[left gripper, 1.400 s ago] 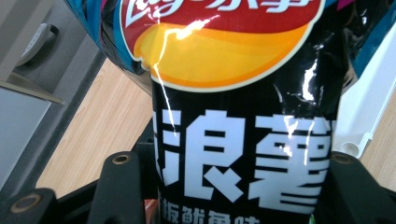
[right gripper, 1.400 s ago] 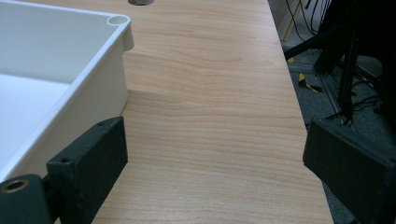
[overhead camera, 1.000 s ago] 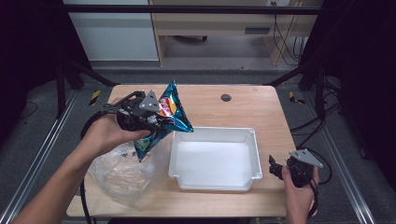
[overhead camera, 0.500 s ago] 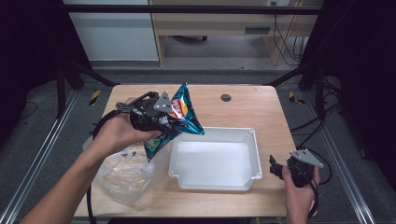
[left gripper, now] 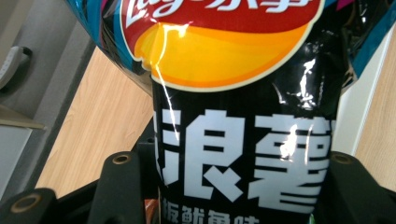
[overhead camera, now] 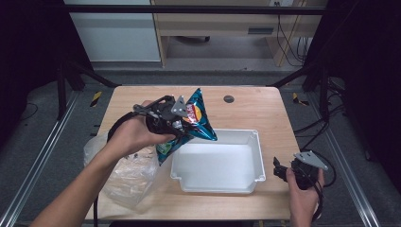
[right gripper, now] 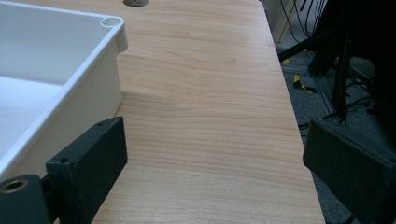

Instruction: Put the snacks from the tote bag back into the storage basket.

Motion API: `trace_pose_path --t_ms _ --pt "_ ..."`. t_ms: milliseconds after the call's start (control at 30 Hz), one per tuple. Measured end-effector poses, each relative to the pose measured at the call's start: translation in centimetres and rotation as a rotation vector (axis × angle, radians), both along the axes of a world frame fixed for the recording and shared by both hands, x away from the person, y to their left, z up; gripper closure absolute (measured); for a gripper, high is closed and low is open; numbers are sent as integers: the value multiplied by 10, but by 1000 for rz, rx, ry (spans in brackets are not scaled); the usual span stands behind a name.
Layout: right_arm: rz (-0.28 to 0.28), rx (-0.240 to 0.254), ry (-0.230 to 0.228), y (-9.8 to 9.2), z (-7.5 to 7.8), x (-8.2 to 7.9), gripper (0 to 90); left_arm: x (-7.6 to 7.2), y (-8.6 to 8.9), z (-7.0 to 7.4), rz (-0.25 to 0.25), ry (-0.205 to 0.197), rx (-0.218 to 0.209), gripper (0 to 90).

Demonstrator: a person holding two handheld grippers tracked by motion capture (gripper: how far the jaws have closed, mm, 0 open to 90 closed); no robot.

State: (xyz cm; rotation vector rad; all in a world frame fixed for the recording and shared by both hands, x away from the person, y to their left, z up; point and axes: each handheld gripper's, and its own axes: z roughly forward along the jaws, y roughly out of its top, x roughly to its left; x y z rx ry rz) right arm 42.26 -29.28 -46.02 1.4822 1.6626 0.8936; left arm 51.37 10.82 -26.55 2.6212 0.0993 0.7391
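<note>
Chips bag (overhead camera: 196, 124) hangs clamped in the left gripper's (overhead camera: 176, 124) fingers at the white tray's (overhead camera: 257, 156) ten o'clock corner, not yet inside. Emptied plastic bag (overhead camera: 127, 175) lies at eight o'clock; right gripper (overhead camera: 280, 172) waits, fingers spread apart.

plastic bag (overhead camera: 127, 172) left of tray (overhead camera: 257, 163) on table (overhead camera: 255, 113)

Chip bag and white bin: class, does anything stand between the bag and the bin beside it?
Nothing visible does. The chip bag, clamped in the left gripper, hangs over the near-left rim of the white bin, whose inside looks bare.
</note>
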Motion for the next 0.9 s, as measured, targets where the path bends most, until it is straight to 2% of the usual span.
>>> trace_pose_path --t_ms 433,700,900 --pt "-5 9 -4 -3 0 0 68 9 -28 -16 -35 34 15 463" --pt "-3 6 -6 -1 0 0 67 11 -39 -20 -46 29 28 463" --pt "-6 8 -3 -2 0 0 67 14 -45 -23 -50 45 34 462"
